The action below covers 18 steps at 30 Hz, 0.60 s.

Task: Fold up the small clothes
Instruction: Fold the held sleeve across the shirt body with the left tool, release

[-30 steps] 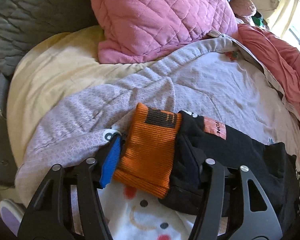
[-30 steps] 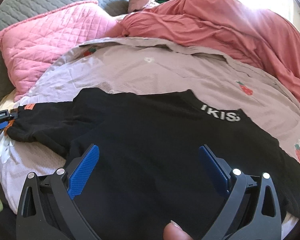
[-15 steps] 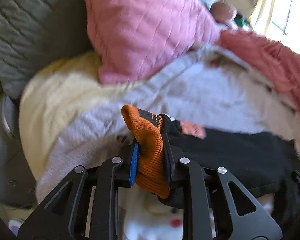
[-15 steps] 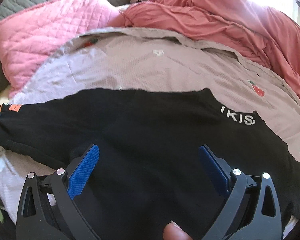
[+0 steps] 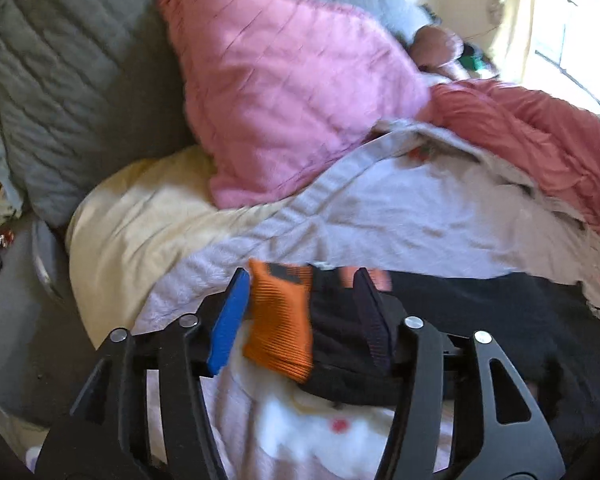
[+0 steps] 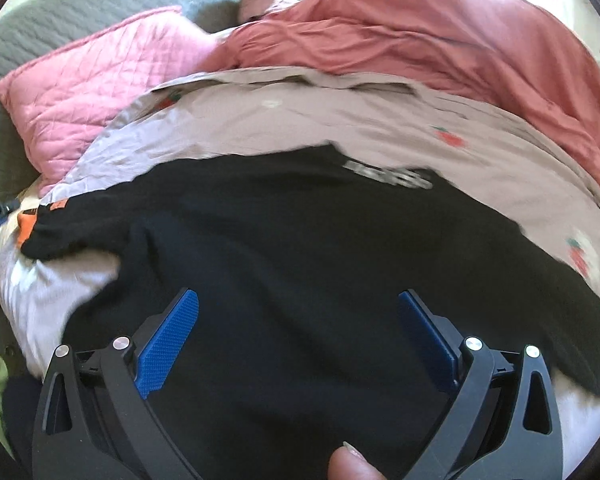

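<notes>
Black top (image 6: 300,248) lies spread across the lilac sheet (image 6: 320,120), its orange cuff (image 5: 280,316) between the left gripper (image 5: 300,312) pads; those jaws have just been opening, likely releasing the sleeve; the right gripper (image 6: 296,336) hovers wide apart above the body, holding nothing.

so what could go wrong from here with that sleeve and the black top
1. The left gripper has just been opening, and the orange cuff lies loosely between its jaws, so the sleeve may flop back out of its fold.
2. The right gripper hangs open over the black top, gripping nothing; the body could bunch if the sleeve gets tugged.
3. The lilac sheet underneath is rumpled, so a low pinch might catch bedding too.
</notes>
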{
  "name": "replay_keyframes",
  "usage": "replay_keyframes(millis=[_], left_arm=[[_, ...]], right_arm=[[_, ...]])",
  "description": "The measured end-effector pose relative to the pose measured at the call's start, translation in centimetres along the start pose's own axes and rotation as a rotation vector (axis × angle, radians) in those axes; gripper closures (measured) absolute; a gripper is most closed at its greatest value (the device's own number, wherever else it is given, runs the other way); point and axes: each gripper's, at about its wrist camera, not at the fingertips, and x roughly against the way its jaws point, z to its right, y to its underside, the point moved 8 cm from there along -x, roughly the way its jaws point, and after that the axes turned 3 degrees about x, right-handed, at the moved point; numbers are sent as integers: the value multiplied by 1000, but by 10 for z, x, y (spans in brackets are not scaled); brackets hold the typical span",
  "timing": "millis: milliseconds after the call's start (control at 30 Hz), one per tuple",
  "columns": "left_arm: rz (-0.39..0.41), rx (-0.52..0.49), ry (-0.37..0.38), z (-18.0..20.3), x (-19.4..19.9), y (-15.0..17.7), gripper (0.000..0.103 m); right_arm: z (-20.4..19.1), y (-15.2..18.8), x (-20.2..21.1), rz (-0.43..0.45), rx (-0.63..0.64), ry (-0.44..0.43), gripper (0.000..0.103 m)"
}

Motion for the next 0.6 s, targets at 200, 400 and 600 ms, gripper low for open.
replay_keyframes(millis=[200,400,600], left_arm=[[-49,-139,283,114,46,45,37],[-210,-391,509,236,70,131,28],[-408,-521,448,251,37,202,22]], right_arm=[[60,45,38,-16,-67,84,4],[72,89,31,-111,-88,76,4],[87,126,20,-197,-145,79,4]])
